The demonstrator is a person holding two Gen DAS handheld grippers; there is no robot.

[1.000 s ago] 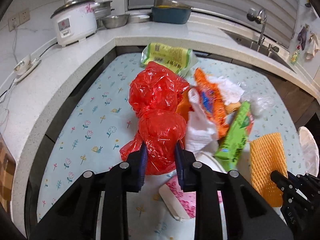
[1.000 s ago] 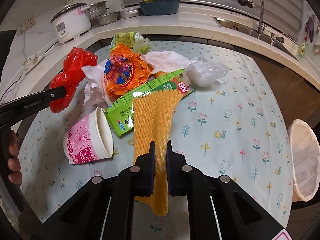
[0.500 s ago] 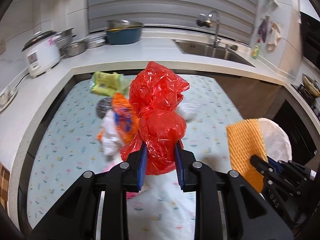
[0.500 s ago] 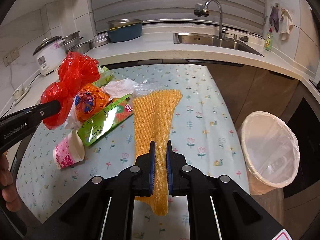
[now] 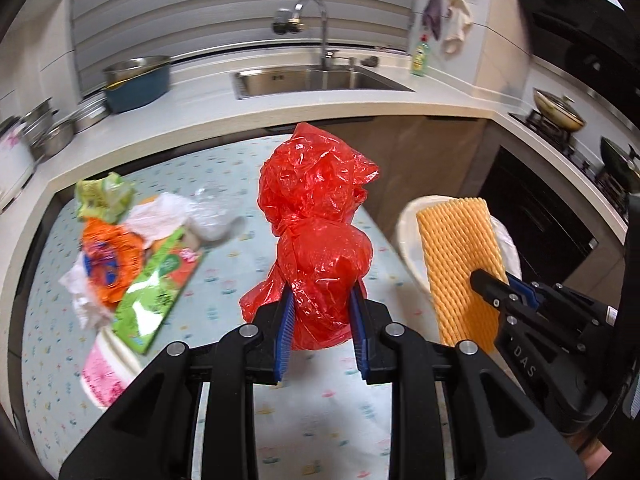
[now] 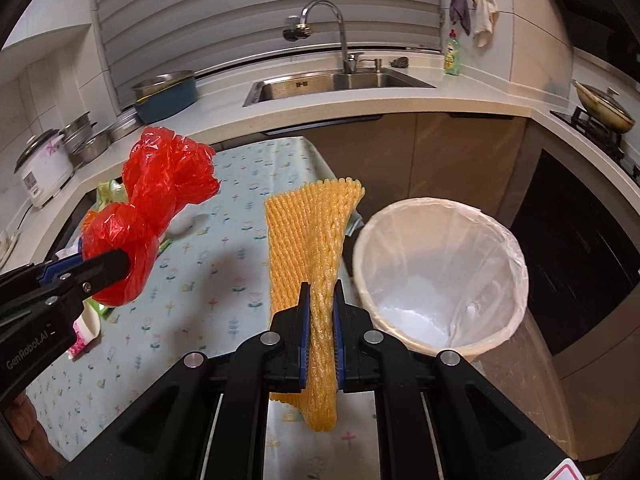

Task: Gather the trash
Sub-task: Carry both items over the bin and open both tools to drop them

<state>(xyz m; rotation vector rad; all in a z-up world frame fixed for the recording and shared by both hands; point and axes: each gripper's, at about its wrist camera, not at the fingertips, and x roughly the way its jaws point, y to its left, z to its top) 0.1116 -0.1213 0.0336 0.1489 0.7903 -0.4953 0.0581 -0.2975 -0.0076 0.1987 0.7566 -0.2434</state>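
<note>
The left gripper [image 5: 320, 326] pinches a red bag [image 5: 318, 236]; the right gripper [image 6: 322, 340] clamps yellow foam netting [image 6: 310, 236] beside the bin [image 6: 516, 252]. Released short, either could miss it.

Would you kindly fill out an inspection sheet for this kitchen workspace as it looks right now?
Surface: table with a pale flowered cloth, partly littered.
Job's things: red plastic bag and yellow foam net, both lifted off the table; lined bin beside the table, open, nothing seen inside.
Clutter: green carton, orange wrapper, pink paper cup, white tissue, clear plastic and a green packet lie on the cloth.
Grippers: left gripper shut on the red plastic bag; right gripper shut on the yellow foam net.
Cables: nothing seen.
Surroundings: sink with tap, rice cooker, blue pot, stacked bowls, soap bottle, stove with a pan.
</note>
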